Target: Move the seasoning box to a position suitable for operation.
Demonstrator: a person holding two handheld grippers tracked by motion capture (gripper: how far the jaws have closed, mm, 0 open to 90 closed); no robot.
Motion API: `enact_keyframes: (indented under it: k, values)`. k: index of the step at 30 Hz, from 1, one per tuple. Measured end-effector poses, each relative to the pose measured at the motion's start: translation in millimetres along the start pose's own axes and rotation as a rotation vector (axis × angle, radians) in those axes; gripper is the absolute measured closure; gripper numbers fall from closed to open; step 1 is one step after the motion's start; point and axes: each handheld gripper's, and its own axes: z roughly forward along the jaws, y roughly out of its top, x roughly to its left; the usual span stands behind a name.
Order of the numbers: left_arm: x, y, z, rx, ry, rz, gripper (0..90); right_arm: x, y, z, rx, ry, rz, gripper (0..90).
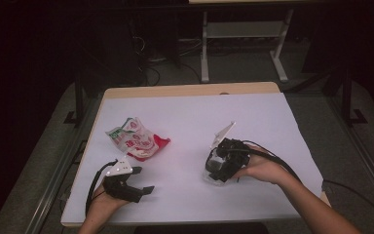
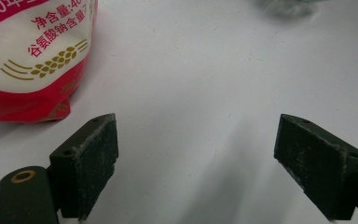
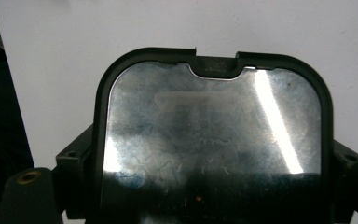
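A red and white snack bag (image 1: 137,139) lies crumpled on the white table top (image 1: 195,109), left of centre. Its printed lower corner (image 2: 32,56) lies just ahead and left of my left gripper (image 2: 196,135). That gripper (image 1: 143,179) rests near the front left edge, open, with nothing between its fingers. My right gripper (image 1: 221,163) is right of centre, shut on a clear container (image 1: 212,171). The container's black rim and shiny face (image 3: 212,130) span the gap, with one black finger (image 3: 74,168) pressed against each side. A person's hand holds each gripper.
The wooden table edge (image 1: 190,90) shows at the far side. A white-legged desk (image 1: 204,48) and tangled cables stand on the grey floor beyond. Black cables trail from both grippers, and one (image 1: 355,187) runs off the table's right side. Bare table top lies between the bag and the container.
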Motion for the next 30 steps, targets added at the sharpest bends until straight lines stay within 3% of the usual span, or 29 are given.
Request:
enact_keyframes:
  k: [15,30]
  values:
    - [-0.6,-0.5,-0.5,-0.003,0.002,-0.012,13.4,17.2,0.2,17.9,0.053,0.004,-0.083,15.0]
    - [-1.7,-0.7,0.6,-0.002,-0.001,-0.006,13.4,15.3,0.9,15.2,0.044,0.021,-0.084,12.0]
